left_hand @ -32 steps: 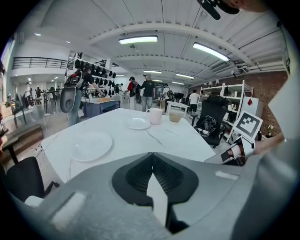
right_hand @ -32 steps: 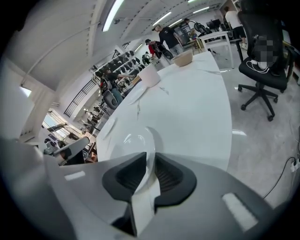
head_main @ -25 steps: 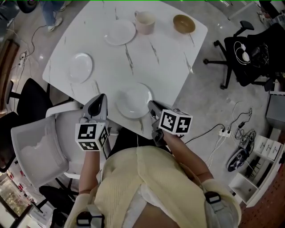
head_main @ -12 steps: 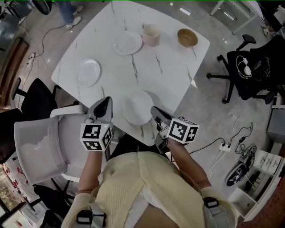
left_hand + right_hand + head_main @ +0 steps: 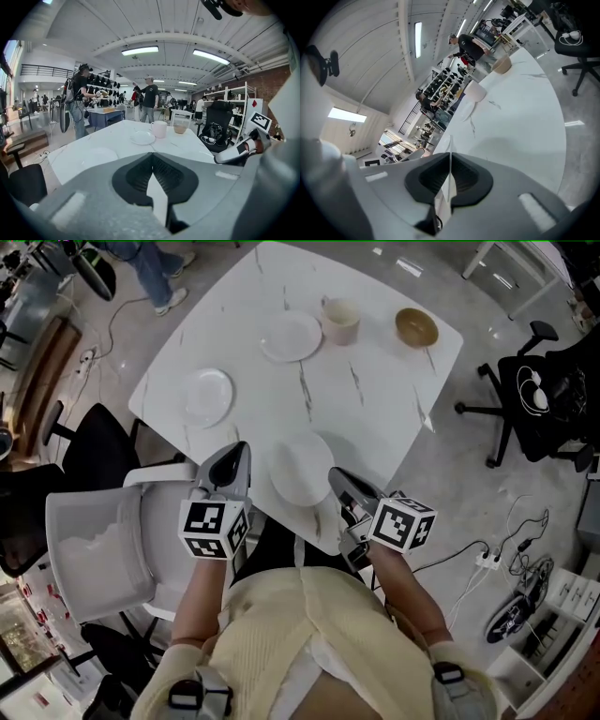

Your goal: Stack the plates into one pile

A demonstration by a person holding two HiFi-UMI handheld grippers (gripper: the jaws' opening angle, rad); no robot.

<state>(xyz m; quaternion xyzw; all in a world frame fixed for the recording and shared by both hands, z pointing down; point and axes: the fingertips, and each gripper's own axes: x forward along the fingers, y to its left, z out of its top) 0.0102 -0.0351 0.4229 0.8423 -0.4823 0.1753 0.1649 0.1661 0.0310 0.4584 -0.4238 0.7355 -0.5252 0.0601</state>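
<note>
A white marble table carries three plates. The right hand-held gripper has just been closing its jaws and pinches the right rim of the nearest plate, at the table's near edge in front of the person. The left hand-held gripper, jaws pressed together on nothing, hovers just left of that plate, apart from it. A second plate lies by the left corner, and a third plate lies toward the far edge beside a mug, with a bowl near the right corner.
</note>
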